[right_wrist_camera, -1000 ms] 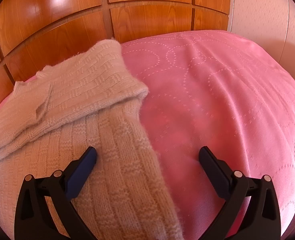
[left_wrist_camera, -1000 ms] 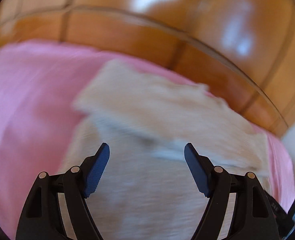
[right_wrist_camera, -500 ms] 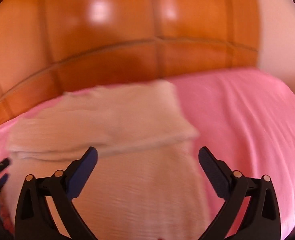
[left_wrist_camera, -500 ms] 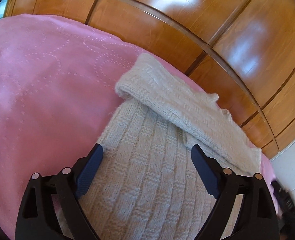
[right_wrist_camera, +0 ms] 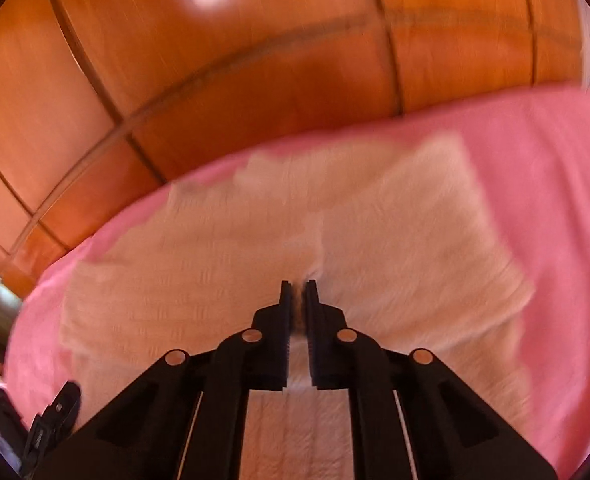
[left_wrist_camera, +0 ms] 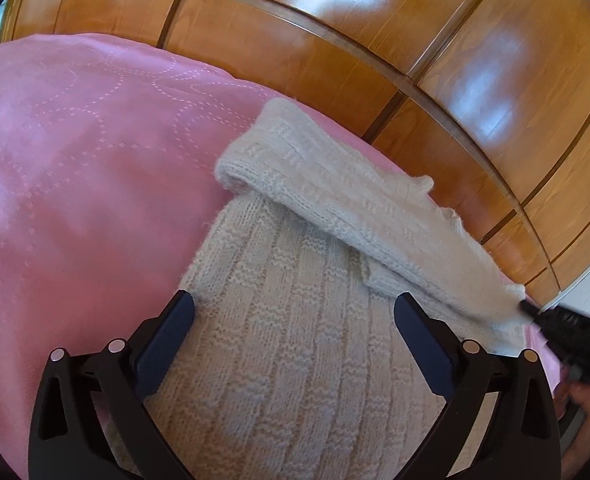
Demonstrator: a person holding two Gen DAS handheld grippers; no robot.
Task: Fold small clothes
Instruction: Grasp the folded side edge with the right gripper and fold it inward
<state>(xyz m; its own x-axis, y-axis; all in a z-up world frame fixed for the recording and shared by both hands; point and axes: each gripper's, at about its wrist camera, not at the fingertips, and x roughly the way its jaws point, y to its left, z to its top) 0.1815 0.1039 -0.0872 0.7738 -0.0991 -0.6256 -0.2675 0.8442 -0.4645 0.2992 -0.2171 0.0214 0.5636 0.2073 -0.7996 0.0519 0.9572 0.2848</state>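
A cream knitted sweater lies on a pink quilted bedspread, its upper part folded over as a band across the body. My left gripper is open and empty, hovering just above the sweater's body. In the blurred right wrist view the sweater fills the middle. My right gripper has its jaws nearly together at the sweater's surface; a little knit seems to sit between them, but blur hides it. The right gripper also shows at the far right of the left wrist view.
A glossy wooden panelled headboard rises just behind the bed and shows in the right wrist view. Pink bedspread extends to the right of the sweater. A white wall strip lies at the far right.
My right gripper has shut from wide open and dropped to the sweater's middle. My left gripper has stayed open over the sweater, shifting slightly.
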